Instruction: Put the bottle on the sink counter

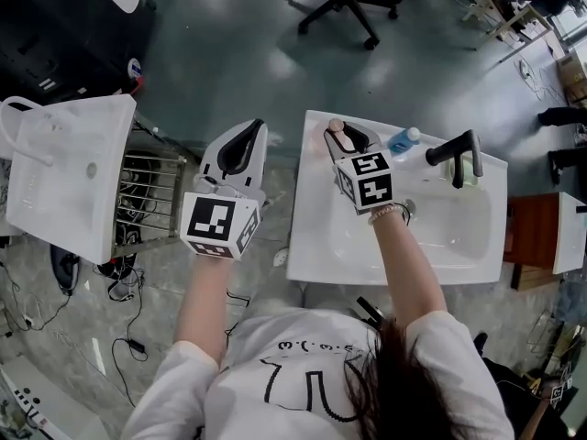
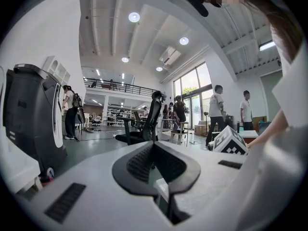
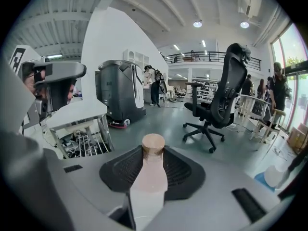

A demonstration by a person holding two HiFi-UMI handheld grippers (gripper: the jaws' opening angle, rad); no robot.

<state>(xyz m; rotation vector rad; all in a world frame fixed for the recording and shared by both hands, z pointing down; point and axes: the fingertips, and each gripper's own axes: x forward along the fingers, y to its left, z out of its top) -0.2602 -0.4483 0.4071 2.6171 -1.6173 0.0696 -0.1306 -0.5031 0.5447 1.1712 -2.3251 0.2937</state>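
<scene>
Placing step: the right gripper [image 1: 352, 137] fingers grasp the tan-capped bottle [image 3: 148, 174] above the surface's [image 1: 310, 236] far-left corner. Next, lower it upright, then release. The left gripper [image 1: 249, 136] fingers are clenched, empty.

A big open lab hall: bare sinks [image 1: 57, 200] on stands, loose floor cables [image 1: 128, 345], an office chair [image 1: 341, 0], a far mezzanine [image 2: 115, 86], people [image 2: 215, 110] standing about.

Bottle [image 3: 149, 179] w/ tan cap clamped btwn fingers [image 3: 185, 172], office chair [image 3: 219, 105] beyond, grey machine [image 3: 120, 93] left, poss. a scrubber

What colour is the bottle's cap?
The cap is light brown; right gripper view shows it best.
</scene>
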